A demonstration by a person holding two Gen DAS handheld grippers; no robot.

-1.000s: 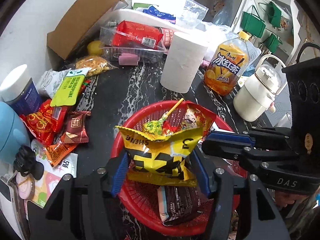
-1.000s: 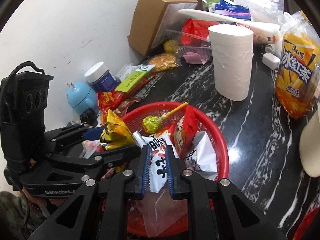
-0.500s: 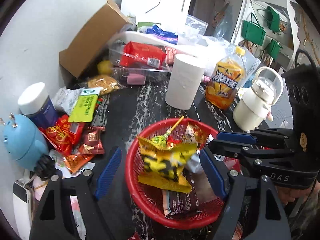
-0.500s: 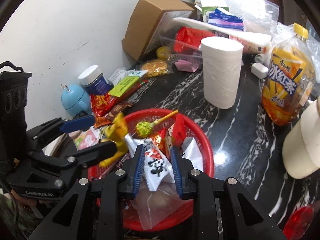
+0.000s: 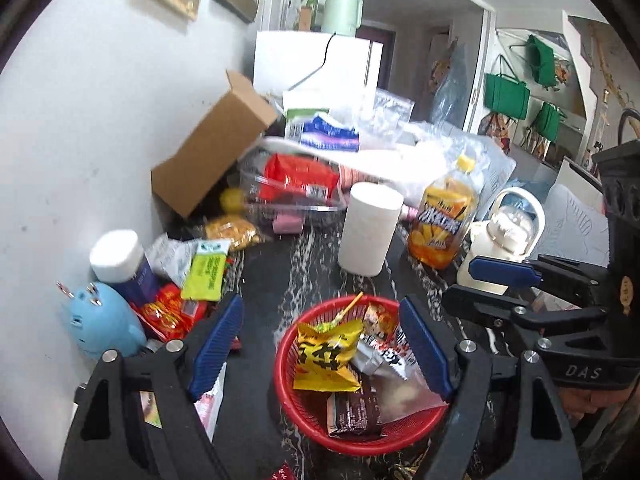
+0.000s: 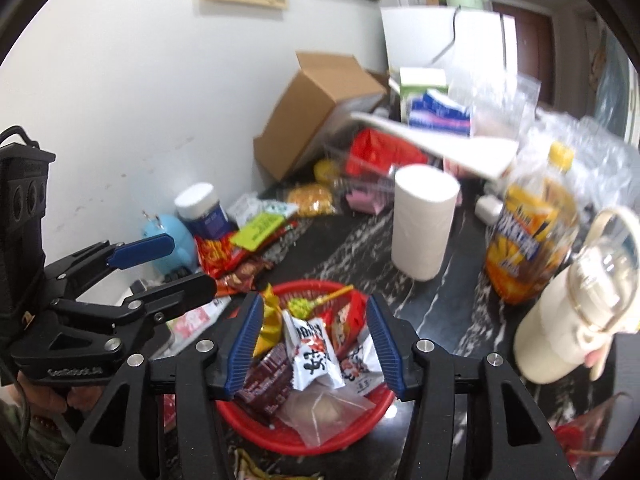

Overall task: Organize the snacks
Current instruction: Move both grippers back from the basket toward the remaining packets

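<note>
A red basket [image 5: 304,420] on the black marble table holds several snacks: a yellow packet [image 5: 326,356], a brown bar [image 5: 352,412], a white packet [image 6: 316,354], a clear bag [image 6: 324,408] and a green lollipop [image 6: 300,306]. My left gripper [image 5: 320,344] is open and empty, raised above the basket. My right gripper [image 6: 314,344] is open and empty above the same basket [image 6: 256,428]. More snacks lie left of the basket: red packets [image 5: 168,316] and a green packet [image 5: 206,270].
A paper roll [image 5: 368,232], an orange drink bottle [image 5: 444,220] and a cream jug [image 5: 504,236] stand behind the basket. A blue toy [image 5: 100,320], a white-lidded jar [image 5: 120,260], a cardboard box [image 5: 212,148] and a clear tub [image 5: 296,192] line the wall.
Both grippers opened, dropping the yellow packet and the white packet into the basket, then rose and pulled back from it.
</note>
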